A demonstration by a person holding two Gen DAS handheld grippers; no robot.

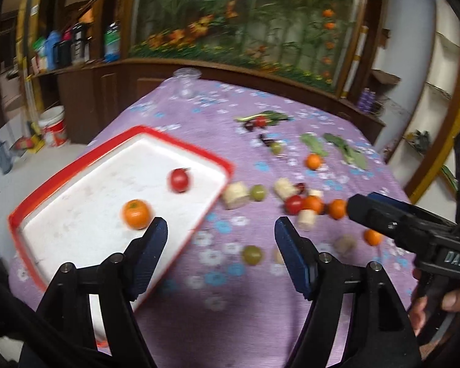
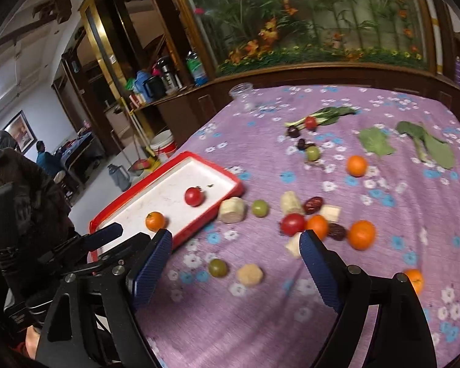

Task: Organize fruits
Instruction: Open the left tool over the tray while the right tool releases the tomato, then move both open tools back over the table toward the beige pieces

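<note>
Both the left gripper (image 1: 220, 230) and the right gripper (image 2: 236, 242) have their jaws wide apart and hold nothing. In the red-rimmed tray (image 2: 230, 175) lie one orange (image 2: 155, 221) and one tomato (image 2: 193, 196). The other fruits (image 2: 303, 217) are scattered on the purple flowered cloth (image 2: 383, 276) of the counter, right of the tray.
</note>
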